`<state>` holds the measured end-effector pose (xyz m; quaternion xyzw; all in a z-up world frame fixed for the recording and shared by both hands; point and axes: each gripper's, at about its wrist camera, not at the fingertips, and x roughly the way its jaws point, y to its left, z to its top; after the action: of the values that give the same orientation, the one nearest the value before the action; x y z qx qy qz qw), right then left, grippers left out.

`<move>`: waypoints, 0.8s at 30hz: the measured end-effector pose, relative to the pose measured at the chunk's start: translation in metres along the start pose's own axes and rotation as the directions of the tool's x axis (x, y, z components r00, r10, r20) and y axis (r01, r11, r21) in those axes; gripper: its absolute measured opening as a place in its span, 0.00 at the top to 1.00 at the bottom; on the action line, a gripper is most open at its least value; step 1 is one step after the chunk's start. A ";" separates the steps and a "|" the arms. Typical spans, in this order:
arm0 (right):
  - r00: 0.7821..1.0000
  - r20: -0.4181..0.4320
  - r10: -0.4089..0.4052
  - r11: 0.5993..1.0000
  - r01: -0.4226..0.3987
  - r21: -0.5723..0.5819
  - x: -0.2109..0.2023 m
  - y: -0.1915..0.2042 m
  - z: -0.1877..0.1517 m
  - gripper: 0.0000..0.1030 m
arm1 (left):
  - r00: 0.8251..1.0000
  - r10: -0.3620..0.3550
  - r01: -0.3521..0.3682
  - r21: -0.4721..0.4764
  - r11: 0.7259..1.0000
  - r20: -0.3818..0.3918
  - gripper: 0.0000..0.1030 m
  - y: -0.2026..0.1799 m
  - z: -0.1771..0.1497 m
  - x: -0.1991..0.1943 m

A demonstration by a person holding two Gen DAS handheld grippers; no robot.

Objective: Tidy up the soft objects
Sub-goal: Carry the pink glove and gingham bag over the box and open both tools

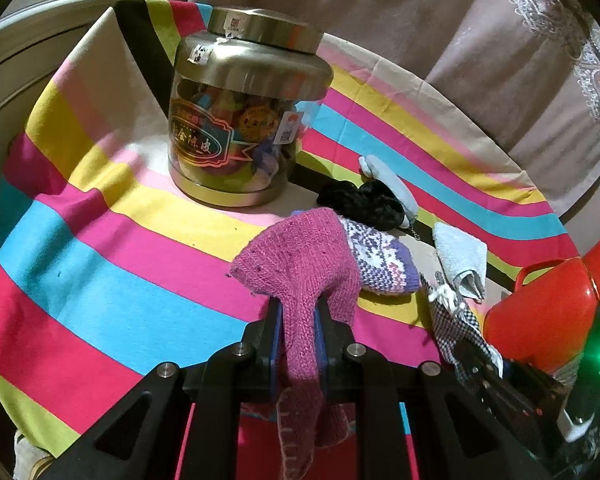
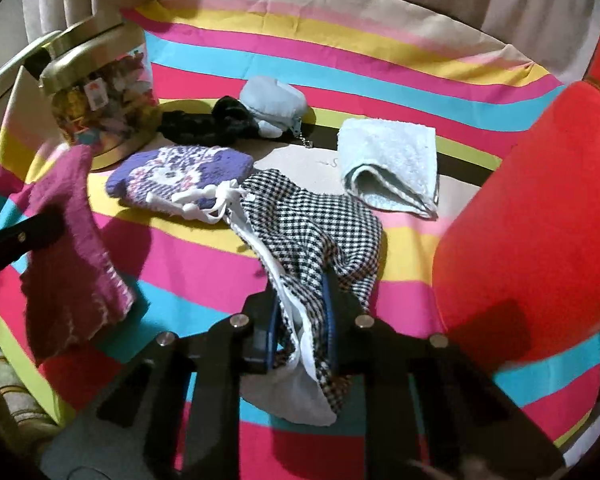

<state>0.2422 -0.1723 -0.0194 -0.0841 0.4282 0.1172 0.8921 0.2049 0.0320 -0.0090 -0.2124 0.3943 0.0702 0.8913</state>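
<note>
left hand-held gripper [image 1: 299,312] clamps pink knit [image 1: 300,264], long axis along fingers | right hand-held gripper [image 2: 302,300] pinches checked cloth [image 2: 312,220]

Warm overhead light is casting hard shadows on the striped cloth [image 1: 100,264]. Glare is blooming off the jar lid [image 1: 260,28]. Fisheye is bending edges, corners vignetting black. Red bucket [image 2: 540,208] is blurring.

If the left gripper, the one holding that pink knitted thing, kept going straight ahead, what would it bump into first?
Probably the purple patterned mitten, lying just beyond the pink knit that the left gripper is shut on. Depth is hard to judge here.
</note>
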 end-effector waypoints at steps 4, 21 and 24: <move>1.000 0.019 0.012 1.000 -0.011 -0.001 -0.013 0.003 -0.002 0.79 | 1.000 0.005 -0.005 -0.006 1.000 0.022 0.85 0.002 0.000 -0.007; 0.996 0.090 0.022 0.996 -0.029 0.084 -0.079 -0.014 -0.027 0.79 | 0.996 -0.033 0.030 0.033 0.999 0.079 0.85 -0.021 -0.006 -0.052; 0.995 0.102 0.021 0.994 -0.032 0.105 -0.092 -0.020 -0.033 0.79 | 0.996 -0.043 0.040 0.038 0.998 0.084 0.85 -0.028 -0.009 -0.062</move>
<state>0.1678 -0.2122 0.0333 -0.0247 0.3892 0.1103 0.9142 0.1648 0.0057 0.0396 -0.2011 0.3529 0.0533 0.9122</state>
